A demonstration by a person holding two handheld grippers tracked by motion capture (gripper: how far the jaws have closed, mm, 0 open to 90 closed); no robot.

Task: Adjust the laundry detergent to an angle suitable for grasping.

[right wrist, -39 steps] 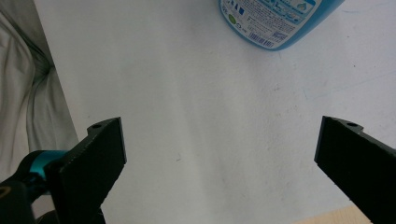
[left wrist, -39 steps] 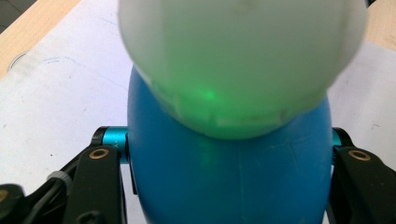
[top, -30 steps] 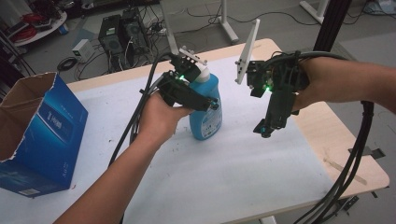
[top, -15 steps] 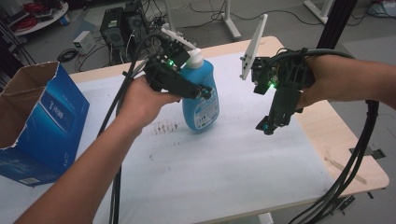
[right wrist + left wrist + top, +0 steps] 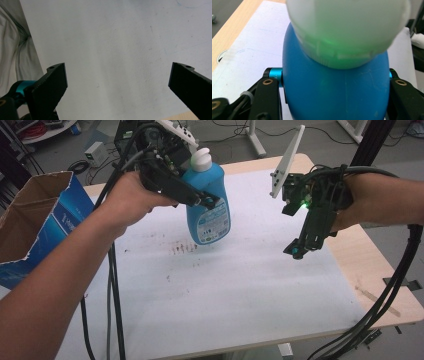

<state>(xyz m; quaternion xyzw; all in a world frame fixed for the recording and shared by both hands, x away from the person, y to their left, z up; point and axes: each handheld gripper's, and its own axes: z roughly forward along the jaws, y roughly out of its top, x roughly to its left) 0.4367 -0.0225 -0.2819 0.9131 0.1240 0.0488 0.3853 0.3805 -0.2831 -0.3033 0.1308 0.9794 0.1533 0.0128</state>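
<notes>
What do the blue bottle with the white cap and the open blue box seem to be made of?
Blue bottle with white cap: probably plastic, with a smooth, slightly glossy moulded body and a printed label. Open blue box: cardboard, judging by its raw brown inside, printed blue outside and torn flap edges.

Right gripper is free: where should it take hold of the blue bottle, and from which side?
Probably the lower body of the blue bottle, from its right side: the left gripper already clamps the shoulder under the white cap, and the right gripper, jaws wide open, is nearest that side.
</notes>
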